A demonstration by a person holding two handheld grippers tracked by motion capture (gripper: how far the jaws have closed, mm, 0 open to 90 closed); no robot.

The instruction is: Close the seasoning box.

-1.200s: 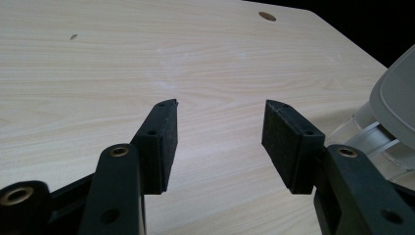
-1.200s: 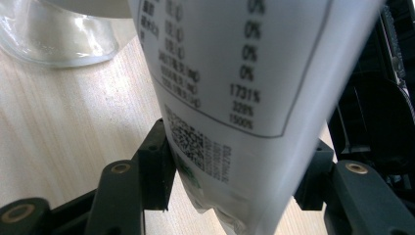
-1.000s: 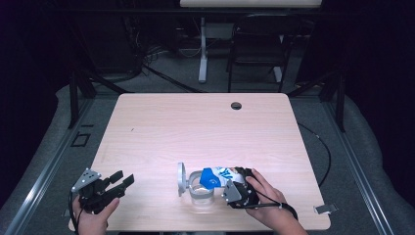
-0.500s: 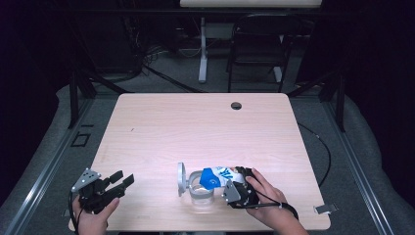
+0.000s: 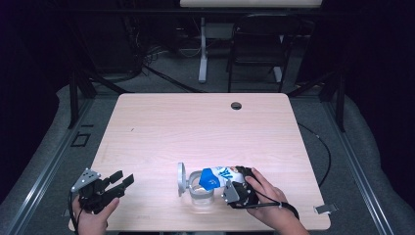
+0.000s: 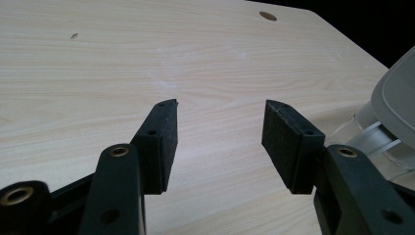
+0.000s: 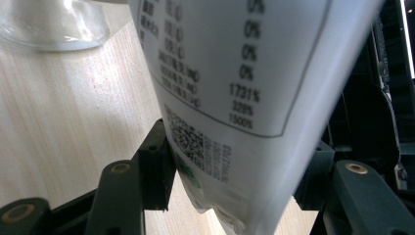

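My right gripper (image 5: 234, 182) clamps a white and blue pouch (image 5: 219, 176) at its sealed lower end — in the right gripper view the pads (image 7: 155, 169) press both sides of the packet (image 7: 244, 98), so the wide jaws are a grip, not an open stance. The pouch lies tilted with its blue end over the mouth of a clear glass jar (image 5: 199, 192), which stands near the table's (image 5: 205, 122) front edge, at about six o'clock from the table's middle. A grey hinged lid (image 5: 181, 178) stands up at the jar's nine o'clock side.

My left gripper (image 5: 110, 185) rests well apart at the jar's nine o'clock, near the table's front left corner. Its jaws are spread with only bare wood between the pads (image 6: 161, 142), holding nothing.

I judge this to be pouring from the pouch into the jar, and the risks follow from that. Nothing steadies the jar — a nudge from the pouch or my right hand could slide or tip it toward the edge. The pouch is soft, so it may fold or slip between the pads and throw its contents onto the table. The raised lid could also catch the pouch's mouth.
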